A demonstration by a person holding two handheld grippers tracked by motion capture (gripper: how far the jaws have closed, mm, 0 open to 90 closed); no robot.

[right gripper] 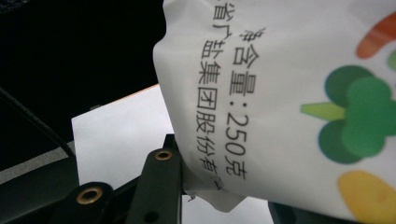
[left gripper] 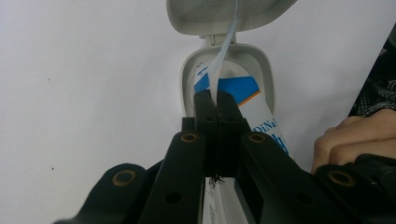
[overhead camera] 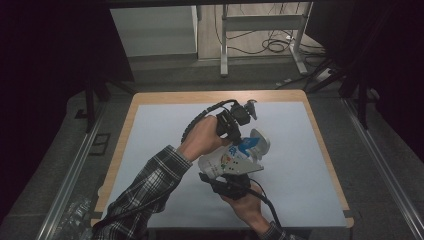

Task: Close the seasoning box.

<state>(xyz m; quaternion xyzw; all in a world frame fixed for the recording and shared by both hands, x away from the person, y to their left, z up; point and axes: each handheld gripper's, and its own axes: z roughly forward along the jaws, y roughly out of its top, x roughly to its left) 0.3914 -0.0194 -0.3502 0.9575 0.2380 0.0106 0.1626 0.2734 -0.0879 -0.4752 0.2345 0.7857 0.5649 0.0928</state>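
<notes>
White plastic film, printed with vegetables and a blue panel: that is the pouch (overhead camera: 231, 161) I have up off the table (overhead camera: 150, 150), held between both hands over its middle. My right gripper (overhead camera: 224, 181) clamps the bottom end of it; in the right gripper view the film bulges out between the jaws. My left gripper (left gripper: 214, 108) is pinched fully closed on a thin white sealing strip (left gripper: 223, 56) that runs up out of the pouring spout (left gripper: 229, 65), whose hinged cap (left gripper: 224, 14) stands flipped open.

I judge the pouch light to middling in weight, with loose contents that will shift and slump. The film is soft and fairly slick, so a grip on the flat face would slide; the bottom seam, where my right jaws sit, is the firmer hold. The spout collar is the only stiff part and would take a squeeze well. The strip is flimsy and could tear across if I pull sideways, so I would draw it straight along its own length while the right hand braces the pouch.
</notes>
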